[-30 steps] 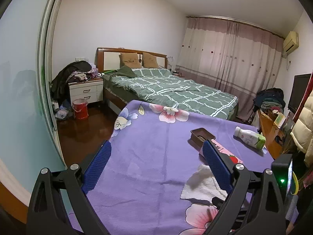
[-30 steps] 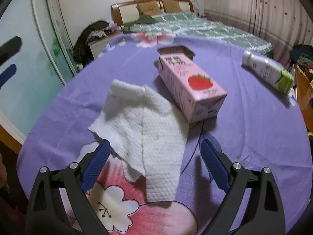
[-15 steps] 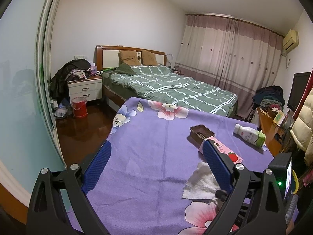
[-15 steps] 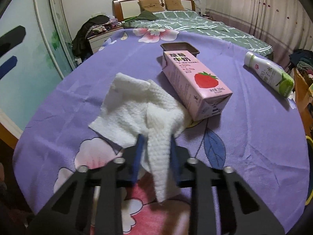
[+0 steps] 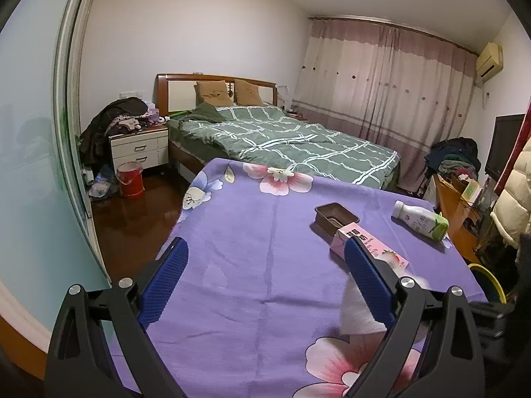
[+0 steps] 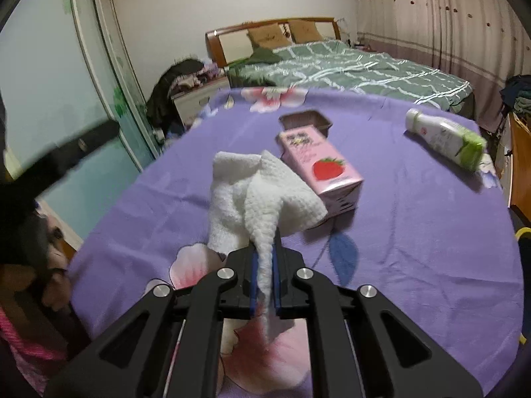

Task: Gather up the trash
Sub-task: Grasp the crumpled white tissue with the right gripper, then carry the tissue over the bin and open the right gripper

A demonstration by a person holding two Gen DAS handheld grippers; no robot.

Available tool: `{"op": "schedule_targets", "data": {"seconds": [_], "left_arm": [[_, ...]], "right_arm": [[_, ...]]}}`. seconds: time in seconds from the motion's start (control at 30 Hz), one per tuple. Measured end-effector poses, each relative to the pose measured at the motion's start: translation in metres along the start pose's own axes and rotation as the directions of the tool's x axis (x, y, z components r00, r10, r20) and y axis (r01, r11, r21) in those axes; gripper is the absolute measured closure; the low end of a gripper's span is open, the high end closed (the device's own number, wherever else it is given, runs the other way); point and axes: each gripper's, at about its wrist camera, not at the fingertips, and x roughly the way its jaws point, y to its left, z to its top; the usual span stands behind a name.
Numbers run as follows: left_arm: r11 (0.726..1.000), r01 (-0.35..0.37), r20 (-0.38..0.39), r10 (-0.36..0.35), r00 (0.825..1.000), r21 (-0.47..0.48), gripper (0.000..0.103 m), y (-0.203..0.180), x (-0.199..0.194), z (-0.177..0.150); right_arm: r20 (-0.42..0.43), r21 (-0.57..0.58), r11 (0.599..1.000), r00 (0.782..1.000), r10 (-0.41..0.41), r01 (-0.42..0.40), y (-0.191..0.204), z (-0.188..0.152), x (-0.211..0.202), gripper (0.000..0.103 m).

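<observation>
Your left wrist camera looked from the table's (image 5: pixel 232 232) near left edge toward the bed (image 5: pixel 282 142). Your right wrist camera sat closer and lower, over the carton (image 6: pixel 318 165). Both views shared the carton, tray (image 5: pixel 335 217), bottle (image 6: pixel 444 139) and bed.

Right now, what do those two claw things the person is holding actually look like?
Both look alike. The left gripper has two matte black angular arms with triangular cut-outs, silver round bolts at the joints, and blue ribbed pads on the fingers. The right gripper has the same black linkage, silver bolts and blue pad edges. No cables, markings or sleeves are visible.
</observation>
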Motion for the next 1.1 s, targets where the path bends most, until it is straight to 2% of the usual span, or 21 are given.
{"op": "schedule_targets", "data": {"seconds": [0.13, 0.23, 0.33, 0.47, 0.53, 0.67, 0.7, 0.77, 0.83, 0.9, 1.03, 1.1], "left_arm": [[1.000, 0.021, -0.008, -0.020, 1.000, 0.016, 0.009, -0.011, 0.003, -0.001], [0.998, 0.044, -0.018, -0.043, 0.999, 0.036, 0.009, -0.025, 0.008, -0.002], [0.996, 0.075, -0.035, -0.073, 0.997, 0.053, 0.009, -0.040, 0.016, -0.005], [0.991, 0.114, -0.056, -0.110, 0.992, 0.072, 0.009, -0.062, 0.026, -0.008], [0.988, 0.130, -0.069, -0.125, 0.990, 0.085, 0.009, -0.076, 0.032, -0.011], [0.985, 0.151, -0.102, -0.142, 0.985, 0.088, 0.009, -0.100, 0.046, -0.015], [0.984, 0.155, -0.109, -0.145, 0.983, 0.088, 0.009, -0.103, 0.049, -0.016], [0.983, 0.162, -0.127, -0.150, 0.981, 0.089, 0.009, -0.116, 0.057, -0.018], [0.981, 0.166, -0.145, -0.151, 0.978, 0.098, 0.009, -0.129, 0.065, -0.022], [0.980, 0.167, -0.161, -0.148, 0.976, 0.108, 0.009, -0.140, 0.072, -0.025], [0.979, 0.166, -0.202, -0.141, 0.969, 0.114, 0.009, -0.161, 0.090, -0.033], [0.984, 0.144, -0.223, -0.116, 0.968, 0.110, 0.009, -0.170, 0.102, -0.036]], "right_arm": [[0.053, 0.051, 0.998, 0.998, -0.045, 0.042, -0.027, 0.003, -0.027, 0.096], [0.089, 0.121, 0.986, 0.988, -0.126, 0.115, -0.062, 0.004, -0.047, 0.096], [0.108, 0.209, 0.956, 0.967, -0.231, 0.205, -0.106, 0.001, -0.068, 0.096], [0.096, 0.340, 0.879, 0.918, -0.386, 0.334, -0.173, -0.011, -0.096, 0.096], [0.065, 0.397, 0.824, 0.883, -0.465, 0.404, -0.207, -0.022, -0.108, 0.095], [-0.011, 0.458, 0.735, 0.830, -0.558, 0.500, -0.258, -0.039, -0.114, 0.093], [-0.031, 0.470, 0.714, 0.818, -0.574, 0.519, -0.270, -0.044, -0.114, 0.090], [-0.059, 0.486, 0.680, 0.797, -0.602, 0.549, -0.284, -0.052, -0.114, 0.065], [-0.080, 0.495, 0.644, 0.769, -0.634, 0.583, -0.294, -0.057, -0.113, 0.058], [-0.084, 0.512, 0.631, 0.765, -0.639, 0.583, -0.304, -0.064, -0.116, 0.057], [-0.066, 0.528, 0.631, 0.768, -0.637, 0.568, -0.314, -0.068, -0.121, 0.051], [-0.056, 0.530, 0.637, 0.772, -0.633, 0.560, -0.314, -0.068, -0.121, 0.049]]}}
